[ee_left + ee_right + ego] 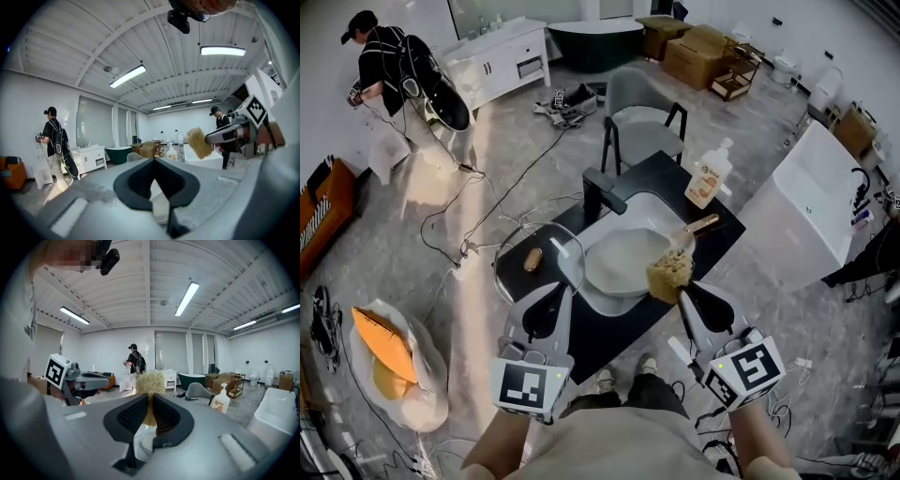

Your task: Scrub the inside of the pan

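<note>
Left gripper (pixel 153 163) has its jaws together with nothing between them; in the head view the left gripper (pixel 551 302) sits at the near-left edge of the black table (pixel 724 225). Right gripper (pixel 149 405) is clamped on a yellow fibrous sponge (pixel 151 382), which sticks out past the jaw tips. In the head view the sponge (pixel 669 272) lies over the right rim of the pan (pixel 614 262); contact with the pan is unclear. The pan is grey with a wooden handle (pixel 701 225) pointing away and sits mid-table. A soap bottle (pixel 709 173) stands at the far corner, and a clear round lid (pixel 546 246) lies left of the pan. A grey chair (pixel 637 108) is beyond the table. A person (pixel 380 66) stands far left.
</note>
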### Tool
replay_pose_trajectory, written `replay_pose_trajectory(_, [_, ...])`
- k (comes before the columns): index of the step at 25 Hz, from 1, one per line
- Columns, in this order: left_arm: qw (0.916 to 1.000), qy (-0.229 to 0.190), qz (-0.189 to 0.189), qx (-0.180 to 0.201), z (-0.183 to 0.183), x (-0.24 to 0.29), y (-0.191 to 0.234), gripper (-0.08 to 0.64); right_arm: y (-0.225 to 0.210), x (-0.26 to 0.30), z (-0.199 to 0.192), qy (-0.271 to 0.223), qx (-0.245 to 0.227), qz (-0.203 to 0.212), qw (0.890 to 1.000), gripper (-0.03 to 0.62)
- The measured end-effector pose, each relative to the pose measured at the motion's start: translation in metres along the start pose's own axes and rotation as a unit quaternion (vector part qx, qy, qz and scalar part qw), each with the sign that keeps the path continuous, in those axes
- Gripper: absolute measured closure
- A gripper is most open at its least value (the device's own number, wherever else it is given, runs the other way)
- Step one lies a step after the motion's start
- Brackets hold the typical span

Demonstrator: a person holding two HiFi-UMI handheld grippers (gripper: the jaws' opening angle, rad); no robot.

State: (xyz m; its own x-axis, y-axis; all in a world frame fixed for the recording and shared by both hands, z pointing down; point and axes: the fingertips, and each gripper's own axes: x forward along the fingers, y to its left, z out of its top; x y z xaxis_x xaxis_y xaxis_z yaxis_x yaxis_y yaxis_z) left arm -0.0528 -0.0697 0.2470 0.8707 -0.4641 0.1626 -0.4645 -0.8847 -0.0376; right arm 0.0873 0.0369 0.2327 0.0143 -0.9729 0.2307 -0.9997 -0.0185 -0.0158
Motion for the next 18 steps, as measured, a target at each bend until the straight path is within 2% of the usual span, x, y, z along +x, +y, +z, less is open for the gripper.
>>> replay_pose_trajectory(4, [0.9999,0.01,0.013,-0.005,-0.009,0.011,0.009,0.558,-0.008,0.02,-0.009,0.017,-0.011,0.017,1.0,0.554])
replay_pose_trajectory(8, [0.999,0.023,0.026,0.026,-0.019,0.025,0.018,0.558,-0.02,0.042,-0.02,0.036,-0.017,0.041,0.998,0.554])
replay_pose_trajectory(14, [0.9964,0.058,0.062,0.005,-0.037,0.054,0.019,0.558,-0.048,0.082,-0.045,0.073,-0.017,0.095,0.993,0.554])
replay_pose_trajectory(18, [0.9926,0.076,0.093,-0.019,-0.05,0.076,0.018,0.558,-0.067,0.114,-0.066,0.103,-0.016,0.139,0.985,0.554])
